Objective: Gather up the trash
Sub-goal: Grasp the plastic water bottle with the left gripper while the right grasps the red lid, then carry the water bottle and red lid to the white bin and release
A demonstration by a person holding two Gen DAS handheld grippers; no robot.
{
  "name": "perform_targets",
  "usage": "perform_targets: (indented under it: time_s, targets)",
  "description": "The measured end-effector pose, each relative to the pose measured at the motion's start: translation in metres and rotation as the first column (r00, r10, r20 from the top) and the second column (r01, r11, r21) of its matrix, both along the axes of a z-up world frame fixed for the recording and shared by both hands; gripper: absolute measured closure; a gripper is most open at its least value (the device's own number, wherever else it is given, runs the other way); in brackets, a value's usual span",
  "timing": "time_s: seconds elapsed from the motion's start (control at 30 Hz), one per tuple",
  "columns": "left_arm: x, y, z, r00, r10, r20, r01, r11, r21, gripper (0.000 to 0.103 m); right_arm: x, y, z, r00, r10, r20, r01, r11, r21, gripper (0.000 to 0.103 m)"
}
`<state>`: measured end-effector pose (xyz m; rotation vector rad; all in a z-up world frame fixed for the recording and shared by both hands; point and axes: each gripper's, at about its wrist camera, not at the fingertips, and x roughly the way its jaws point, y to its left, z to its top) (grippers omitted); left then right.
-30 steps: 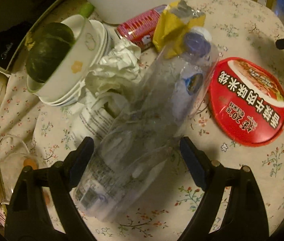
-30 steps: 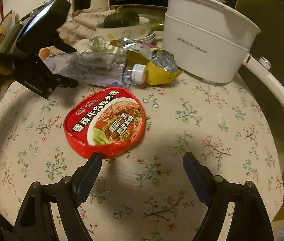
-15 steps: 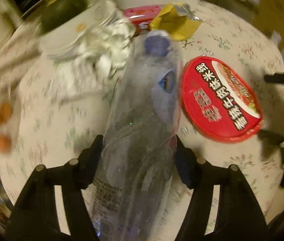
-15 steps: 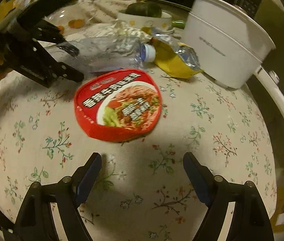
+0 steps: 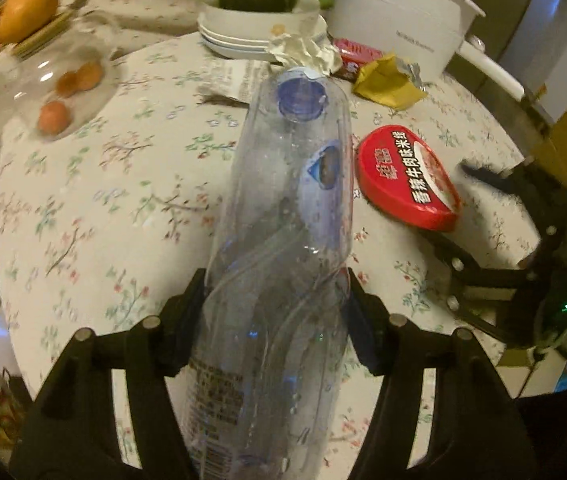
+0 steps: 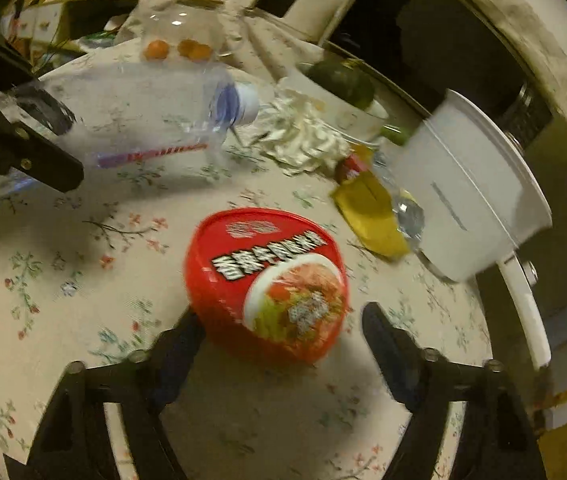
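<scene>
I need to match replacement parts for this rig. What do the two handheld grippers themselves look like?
Both are matte black plastic. The left gripper and right gripper each have two angular, strutted arms dotted with silver screw heads, ending in dark blue-tinted fingertip pads. Seen from the left wrist view, the right gripper's body carries a small green indicator light. No cables or printed markings are visible. A bare patch of skin shows behind it.

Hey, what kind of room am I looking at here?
Probably a home dining or kitchen area: a table with a floral tablecloth, a white electric cooking pot, stacked bowls holding a green squash, and an instant noodle lid.
</scene>
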<state>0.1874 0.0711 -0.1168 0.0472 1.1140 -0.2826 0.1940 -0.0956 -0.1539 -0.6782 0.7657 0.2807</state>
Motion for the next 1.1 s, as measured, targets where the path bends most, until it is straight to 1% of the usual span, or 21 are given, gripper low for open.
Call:
perform_targets:
  time_s: [0.03, 0.07, 0.13, 0.2, 0.3, 0.4, 0.53, 0.6, 0.63, 0.7, 0.83, 0.9, 1.1]
  targets:
    - [0.001, -0.001, 0.002, 1.0, 0.011, 0.002, -0.011, 1.0, -0.007, 0.038, 0.002, 0.004, -0.001, 1.0, 0.002, -0.017, -0.003, 1.0, -0.007, 0.067]
    - [0.005, 0.001, 0.004, 1.0, 0.023, 0.003, -0.023, 1.0, -0.016, 0.038, 0.002, 0.007, 0.0, 1.0, 0.0, -0.011, 0.0, 1.0, -0.012, 0.066]
    - [-0.002, 0.004, 0.01, 0.999, 0.051, 0.007, -0.051, 0.998, -0.033, 0.038, -0.002, 0.009, 0.007, 1.0, 0.004, 0.003, -0.004, 1.0, 0.002, 0.074]
    - [-0.01, 0.005, 0.015, 0.998, 0.064, 0.019, -0.063, 0.997, -0.047, 0.038, -0.006, 0.008, 0.014, 1.0, -0.008, 0.005, 0.008, 1.0, 0.019, 0.079]
    - [-0.024, 0.007, 0.024, 0.995, 0.099, 0.034, -0.096, 0.991, -0.09, 0.038, -0.016, 0.001, 0.032, 0.999, -0.027, -0.024, 0.029, 0.996, 0.081, 0.086]
    - [-0.034, 0.005, 0.031, 0.992, 0.116, 0.047, -0.109, 0.987, -0.122, 0.038, -0.026, -0.007, 0.046, 0.997, -0.048, -0.057, 0.055, 0.989, 0.136, 0.087]
    - [-0.051, 0.0, 0.037, 0.991, 0.116, 0.074, -0.106, 0.987, -0.122, 0.038, -0.038, -0.023, 0.062, 0.99, -0.094, -0.107, 0.114, 0.973, 0.202, 0.088]
    - [-0.059, -0.001, 0.038, 0.99, 0.117, 0.08, -0.105, 0.986, -0.131, 0.038, -0.043, -0.034, 0.069, 0.984, -0.117, -0.135, 0.147, 0.959, 0.24, 0.09]
    - [-0.062, -0.002, 0.039, 0.99, 0.116, 0.086, -0.104, 0.985, -0.136, 0.038, -0.047, -0.041, 0.074, 0.98, -0.13, -0.153, 0.168, 0.949, 0.267, 0.093]
    - [-0.068, -0.003, 0.039, 0.988, 0.117, 0.098, -0.104, 0.986, -0.134, 0.038, -0.054, -0.056, 0.081, 0.97, -0.152, -0.187, 0.207, 0.923, 0.324, 0.094]
    - [-0.076, -0.01, 0.045, 0.986, 0.091, 0.139, -0.076, 0.991, -0.112, 0.038, -0.067, -0.077, 0.087, 0.96, -0.189, -0.205, 0.252, 0.902, 0.349, 0.094]
    - [-0.079, -0.014, 0.048, 0.985, 0.081, 0.153, -0.065, 0.992, -0.107, 0.038, -0.073, -0.085, 0.09, 0.958, -0.207, -0.199, 0.266, 0.901, 0.343, 0.094]
    - [-0.081, -0.025, 0.047, 0.987, 0.05, 0.151, -0.03, 0.991, -0.132, 0.038, -0.088, -0.114, 0.102, 0.951, -0.246, -0.188, 0.3, 0.881, 0.366, 0.094]
